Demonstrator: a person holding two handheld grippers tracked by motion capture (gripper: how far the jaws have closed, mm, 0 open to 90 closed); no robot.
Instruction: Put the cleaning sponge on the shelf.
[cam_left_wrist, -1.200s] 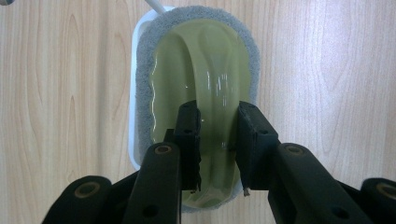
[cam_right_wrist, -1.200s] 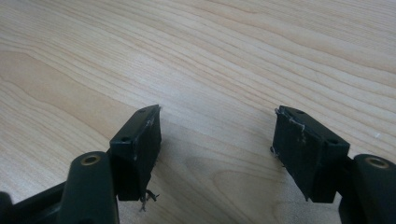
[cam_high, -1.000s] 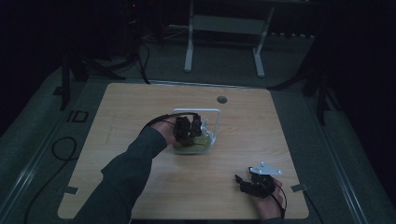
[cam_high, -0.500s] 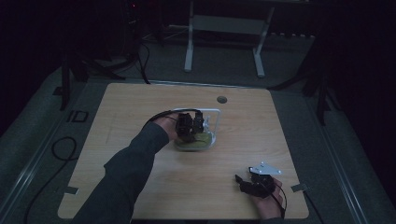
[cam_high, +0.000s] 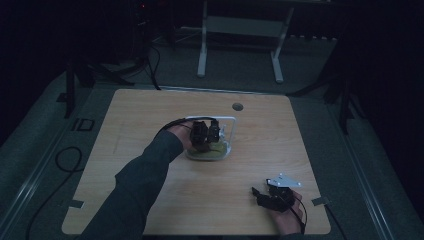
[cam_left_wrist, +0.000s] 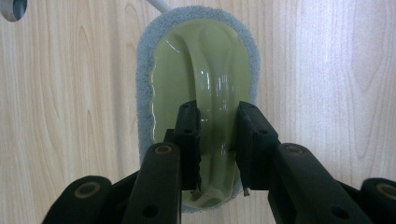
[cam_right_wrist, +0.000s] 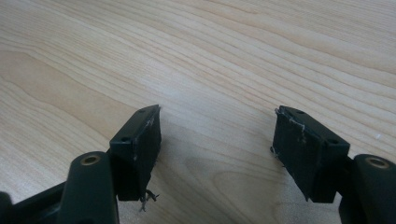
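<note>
At the left, the left hand-held gripper (cam_left_wrist: 215, 140) pinches the raised green handle of a scrubbing pad (cam_left_wrist: 201, 93), whose grey fleece base lies flat on the wooden counter (cam_high: 150, 125) near its middle, just in front of a white frame (cam_high: 231, 122). So the grasp looks made, while any lifting, wiping or carrying of the pad seems yet to come. At the right, near the counter's front edge and well apart from the pad, the right hand-held gripper (cam_right_wrist: 217, 140) rests with its jaws spread over bare wood, holding nothing.
</note>
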